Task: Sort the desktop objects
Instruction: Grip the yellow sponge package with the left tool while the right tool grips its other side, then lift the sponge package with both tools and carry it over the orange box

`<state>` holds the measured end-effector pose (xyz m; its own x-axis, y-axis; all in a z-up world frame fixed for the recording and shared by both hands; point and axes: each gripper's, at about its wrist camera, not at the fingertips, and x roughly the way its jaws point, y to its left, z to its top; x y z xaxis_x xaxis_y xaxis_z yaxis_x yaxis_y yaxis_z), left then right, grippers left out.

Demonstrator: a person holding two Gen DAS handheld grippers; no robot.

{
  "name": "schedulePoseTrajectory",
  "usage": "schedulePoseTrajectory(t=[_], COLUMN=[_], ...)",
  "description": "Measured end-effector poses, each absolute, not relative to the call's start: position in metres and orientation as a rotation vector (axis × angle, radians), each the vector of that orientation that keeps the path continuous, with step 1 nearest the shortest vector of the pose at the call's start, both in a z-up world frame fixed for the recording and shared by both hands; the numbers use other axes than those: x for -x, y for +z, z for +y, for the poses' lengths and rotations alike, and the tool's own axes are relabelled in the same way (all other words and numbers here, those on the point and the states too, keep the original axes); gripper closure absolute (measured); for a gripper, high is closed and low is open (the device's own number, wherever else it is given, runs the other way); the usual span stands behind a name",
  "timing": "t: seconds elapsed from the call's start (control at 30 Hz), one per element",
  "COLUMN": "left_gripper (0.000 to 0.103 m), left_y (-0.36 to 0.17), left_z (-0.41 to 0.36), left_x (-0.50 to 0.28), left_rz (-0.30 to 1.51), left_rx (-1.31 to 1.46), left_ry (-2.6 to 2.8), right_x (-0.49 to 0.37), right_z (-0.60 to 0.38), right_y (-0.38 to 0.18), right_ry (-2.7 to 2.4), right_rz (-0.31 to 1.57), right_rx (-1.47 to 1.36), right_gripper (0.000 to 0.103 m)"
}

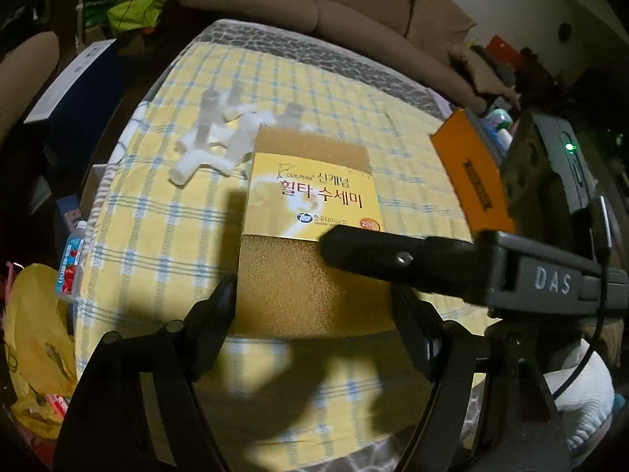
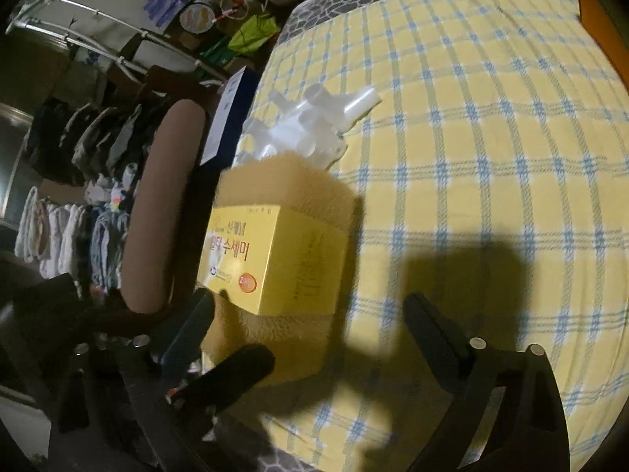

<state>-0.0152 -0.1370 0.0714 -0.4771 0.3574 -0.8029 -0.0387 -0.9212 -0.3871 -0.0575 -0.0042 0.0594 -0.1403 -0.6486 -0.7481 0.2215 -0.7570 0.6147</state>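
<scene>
My left tongs (image 1: pixel 310 310) sit spread around the near end of the sponge pack (image 1: pixel 310 236), one finger (image 1: pixel 220 314) on each side of the bare sponge. The left finger looks right at the sponge edge; can't tell if the right one touches, so no firm pinch seen. My right tongs (image 2: pixel 310 334) are spread wide, nothing between them but cloth and the pack's right corner area. In the left view, one right-tong finger (image 1: pixel 393 259) lies across the near right part of the pack, over the sponge just below the yellow sleeve (image 1: pixel 314 196).

The sponge pack lies flat on the yellow checked cloth (image 1: pixel 157 216), near the middle-left of the table, a yellow printed paper sleeve wrapped around its middle, tan sponge showing at both the near and far ends.

White plastic pipe joints (image 1: pixel 212 137) lie in a loose pile just beyond the pack's far left corner, touching or almost touching it; can't tell which.

An orange box (image 1: pixel 471 173) stands tilted at the right edge of the cloth. A brown sofa (image 1: pixel 334 8) is beyond the far side. A yellow plastic bag (image 1: pixel 35 334) sits off the left edge, lower down.
</scene>
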Motion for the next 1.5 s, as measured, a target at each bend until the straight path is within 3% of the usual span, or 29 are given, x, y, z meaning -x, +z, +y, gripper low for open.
schedulePoseTrajectory(t=[0.17, 0.6, 0.97, 1.17, 1.5], left_gripper=[0.029, 0.029, 0.029, 0.029, 0.029], left_y=[0.078, 0.139, 0.176, 0.163, 0.130], left_z=[-0.111, -0.006, 0.171, 0.259, 0.319], left_x=[0.011, 0.016, 0.047, 0.072, 0.108], left_rz=[-0.451, -0.282, 0.001, 0.040, 0.143], left_rx=[1.452, 1.352, 1.277, 1.318, 1.318], left_ry=[2.450, 2.437, 2.253, 2.174, 1.932], right_x=[0.055, 0.048, 0.044, 0.054, 0.077], right_z=[0.018, 0.105, 0.263, 0.342, 0.426], right_y=[0.072, 0.142, 0.200, 0.201, 0.164], right_ry=[-1.928, -2.084, -2.272, -2.366, -2.389], right_rz=[-0.557, -0.524, -0.547, -0.549, -0.638], right_rx=[-1.523, -1.400, -1.332, -1.368, -1.428], right_gripper=[0.032, 0.034, 0.034, 0.034, 0.034])
